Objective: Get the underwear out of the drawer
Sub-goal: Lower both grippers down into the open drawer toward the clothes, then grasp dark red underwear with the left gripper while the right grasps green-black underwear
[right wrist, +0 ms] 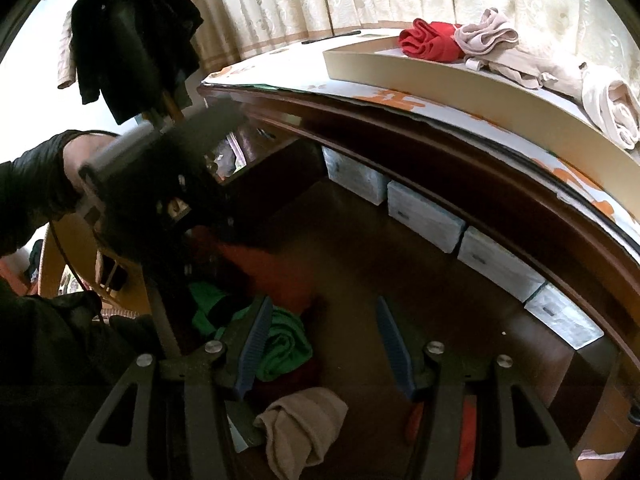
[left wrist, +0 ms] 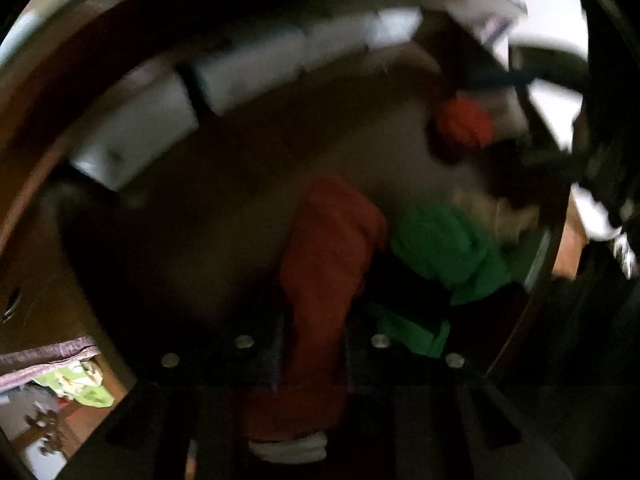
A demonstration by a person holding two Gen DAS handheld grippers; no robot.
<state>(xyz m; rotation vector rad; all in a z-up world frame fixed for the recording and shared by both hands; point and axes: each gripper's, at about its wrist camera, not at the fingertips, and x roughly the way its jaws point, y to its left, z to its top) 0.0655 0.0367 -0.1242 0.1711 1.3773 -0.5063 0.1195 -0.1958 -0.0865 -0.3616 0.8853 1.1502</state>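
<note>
The dark wooden drawer [right wrist: 360,248] is open. In the left wrist view, my left gripper [left wrist: 314,336] is shut on a red piece of underwear [left wrist: 324,248] that runs up between its fingers; the view is blurred. A green piece [left wrist: 444,248] lies right of it, an orange-red one [left wrist: 464,120] further back. In the right wrist view, my right gripper [right wrist: 320,344] is open over the drawer, with green underwear [right wrist: 280,348] and a beige piece [right wrist: 304,424] below its left finger. The left gripper [right wrist: 160,196] shows there too, above a red piece [right wrist: 260,268].
Several grey-white boxes [right wrist: 424,216] line the drawer's back wall. On the dresser top a cream tray [right wrist: 440,76] holds red underwear [right wrist: 428,44] and beige pieces [right wrist: 520,60]. A dark jacket [right wrist: 132,36] hangs at left before curtains.
</note>
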